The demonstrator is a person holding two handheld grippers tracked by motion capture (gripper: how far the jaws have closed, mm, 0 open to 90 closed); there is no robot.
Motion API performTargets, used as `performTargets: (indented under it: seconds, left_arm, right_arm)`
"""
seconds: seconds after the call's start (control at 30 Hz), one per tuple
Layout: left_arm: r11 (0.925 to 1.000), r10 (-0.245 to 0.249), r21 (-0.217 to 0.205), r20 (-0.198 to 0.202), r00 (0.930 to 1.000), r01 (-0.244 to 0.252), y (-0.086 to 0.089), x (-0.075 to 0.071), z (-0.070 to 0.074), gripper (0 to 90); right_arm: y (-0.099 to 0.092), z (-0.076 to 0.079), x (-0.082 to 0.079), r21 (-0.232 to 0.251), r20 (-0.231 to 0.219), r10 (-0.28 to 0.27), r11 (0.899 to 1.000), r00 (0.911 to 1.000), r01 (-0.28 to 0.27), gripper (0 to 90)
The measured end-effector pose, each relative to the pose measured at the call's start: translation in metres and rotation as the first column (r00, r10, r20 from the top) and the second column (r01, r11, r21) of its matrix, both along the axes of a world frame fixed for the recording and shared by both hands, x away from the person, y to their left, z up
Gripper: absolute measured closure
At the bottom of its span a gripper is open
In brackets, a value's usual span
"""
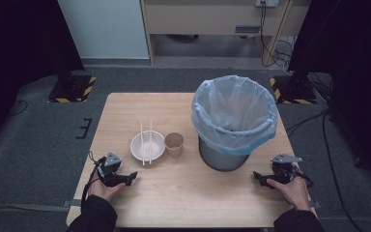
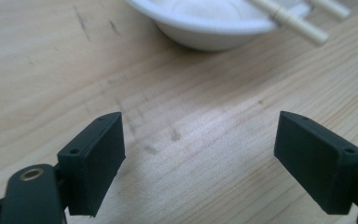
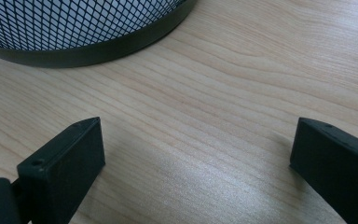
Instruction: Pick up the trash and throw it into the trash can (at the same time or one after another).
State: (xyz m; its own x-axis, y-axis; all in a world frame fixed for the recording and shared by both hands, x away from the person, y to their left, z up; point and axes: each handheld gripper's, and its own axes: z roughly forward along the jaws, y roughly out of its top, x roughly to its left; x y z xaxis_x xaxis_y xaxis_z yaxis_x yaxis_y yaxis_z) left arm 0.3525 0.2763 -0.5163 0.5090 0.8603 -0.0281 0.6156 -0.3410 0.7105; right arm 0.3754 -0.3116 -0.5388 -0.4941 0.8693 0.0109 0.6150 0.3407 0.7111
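A white bowl (image 1: 147, 145) sits on the wooden table (image 1: 183, 193) with two pale chopsticks (image 1: 146, 140) laid across it. Beside it stands a brown paper cup (image 1: 174, 144). A mesh bin (image 1: 234, 123) lined with a light blue bag stands at the right. My left gripper (image 1: 133, 176) rests low near the front left, open and empty; its own view has the bowl (image 2: 214, 23) and chopsticks (image 2: 291, 21) just ahead. My right gripper (image 1: 256, 175) rests at the front right, open and empty, close to the bin's base (image 3: 88, 49).
The table edge runs close behind both hands. Black stands with yellow-striped bases (image 1: 72, 87) flank the table on the grey carpet. Cables (image 1: 319, 125) trail on the floor at the right.
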Motion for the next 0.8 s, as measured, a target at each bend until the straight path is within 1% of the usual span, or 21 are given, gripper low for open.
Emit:
performTargets:
  seconds: [0.07, 0.1, 0.17, 0.2, 0.23, 0.27, 0.3, 0.33, 0.37, 0.4, 0.43, 0.47, 0.5, 0.53, 0.6, 0.63, 0.67, 0.7, 0.73, 0.77, 0.8]
  left_arm:
    - [0.9998, 0.016, -0.013, 0.024, 0.9996, -0.016, 0.002, -0.003, 0.006, 16.7]
    - [0.9998, 0.016, -0.013, 0.024, 0.9996, -0.016, 0.002, -0.003, 0.006, 17.4]
    - [0.9988, 0.036, -0.035, 0.041, 0.9985, -0.035, 0.004, -0.006, 0.012, 17.4]
    - [0.9975, 0.050, -0.053, 0.069, 0.9964, -0.047, 0.005, -0.008, 0.018, 17.3]
    - [0.9975, 0.050, -0.053, 0.069, 0.9964, -0.047, 0.005, -0.008, 0.018, 16.9]
    - [0.9969, 0.063, -0.053, 0.098, 0.9932, -0.058, 0.007, -0.009, 0.025, 16.4]
    - [0.9969, 0.063, -0.053, 0.098, 0.9932, -0.058, 0.007, -0.009, 0.025, 16.2]
    - [0.9962, 0.074, -0.055, 0.126, 0.9893, -0.068, 0.008, -0.011, 0.031, 15.8]
    - [0.9962, 0.074, -0.055, 0.126, 0.9893, -0.068, 0.008, -0.011, 0.031, 15.7]
    - [0.9950, 0.082, -0.070, 0.150, 0.9853, -0.072, 0.008, -0.012, 0.037, 15.7]
    - [0.9942, 0.087, -0.076, 0.162, 0.9830, -0.075, 0.008, -0.012, 0.040, 15.7]
    - [0.9939, 0.089, -0.081, 0.173, 0.9810, -0.076, 0.008, -0.013, 0.043, 15.8]
    - [0.9939, 0.089, -0.081, 0.173, 0.9810, -0.076, 0.008, -0.013, 0.043, 15.9]
    - [0.9928, 0.093, -0.094, 0.206, 0.9742, -0.075, 0.008, -0.013, 0.049, 16.4]
    - [0.9914, 0.099, -0.106, 0.234, 0.9671, -0.076, 0.007, -0.014, 0.055, 16.9]
    - [0.9914, 0.099, -0.106, 0.234, 0.9671, -0.076, 0.007, -0.014, 0.055, 16.9]
    - [0.9895, 0.104, -0.125, 0.259, 0.9602, -0.073, 0.005, -0.014, 0.061, 16.9]
    - [0.9895, 0.104, -0.125, 0.259, 0.9602, -0.073, 0.005, -0.014, 0.061, 16.9]
    - [0.9882, 0.105, -0.137, 0.272, 0.9565, -0.070, 0.004, -0.015, 0.065, 17.3]
    - [0.9882, 0.105, -0.137, 0.272, 0.9565, -0.070, 0.004, -0.015, 0.065, 17.5]
    - [0.9873, 0.108, -0.143, 0.284, 0.9528, -0.069, 0.002, -0.015, 0.068, 17.6]
  right_arm:
    - [0.000, 0.000, 0.000, 0.000, 0.000, -0.003, 1.000, 1.0000, 0.003, 3.1]
    - [0.000, 0.000, 0.000, 0.000, 0.000, -0.003, 1.000, 1.0000, 0.003, 3.1]
    - [0.000, 0.000, -0.001, -0.001, 0.002, -0.005, 1.000, 1.0000, 0.005, 3.1]
    - [0.000, 0.000, -0.001, 0.000, -0.002, -0.009, 1.000, 1.0000, 0.009, 3.1]
    - [0.000, 0.000, -0.001, 0.000, -0.002, -0.009, 1.000, 1.0000, 0.009, 3.1]
    - [0.000, 0.000, -0.002, 0.001, -0.002, -0.013, 1.000, 0.9999, 0.013, 3.2]
    - [0.000, 0.000, -0.002, 0.001, -0.002, -0.013, 1.000, 0.9999, 0.013, 3.2]
    - [0.000, 0.000, -0.002, 0.000, -0.001, -0.012, 1.000, 0.9999, 0.012, 3.2]
    - [0.000, 0.000, -0.002, 0.000, -0.001, -0.012, 1.000, 0.9999, 0.012, 3.2]
    - [0.000, 0.000, -0.002, 0.000, -0.001, -0.013, 1.000, 0.9999, 0.013, 3.2]
    - [0.000, 0.000, -0.002, -0.001, -0.001, -0.012, 1.000, 0.9999, 0.012, 3.2]
    - [0.000, 0.000, -0.002, -0.001, -0.001, -0.012, 1.000, 0.9999, 0.012, 3.2]
    - [0.000, 0.000, -0.002, 0.000, -0.001, -0.013, 1.000, 0.9999, 0.013, 3.2]
    - [0.000, 0.000, -0.002, -0.001, -0.001, -0.013, 1.000, 0.9999, 0.013, 3.2]
    - [0.000, 0.000, -0.002, -0.001, -0.001, -0.015, 1.000, 0.9999, 0.015, 3.2]
    - [0.000, 0.000, -0.002, -0.001, -0.001, -0.015, 1.000, 0.9999, 0.015, 3.2]
    - [0.001, 0.000, -0.002, -0.001, -0.001, -0.016, 1.000, 0.9999, 0.016, 3.2]
    - [0.001, 0.000, -0.002, -0.001, -0.001, -0.016, 1.000, 0.9999, 0.016, 3.2]
    - [0.001, 0.000, -0.002, -0.001, -0.001, -0.017, 1.000, 0.9999, 0.017, 3.2]
    - [0.001, 0.000, -0.002, -0.001, -0.001, -0.017, 1.000, 0.9999, 0.017, 3.2]
    - [0.001, 0.000, -0.002, -0.001, -0.001, -0.017, 1.000, 0.9999, 0.017, 3.2]
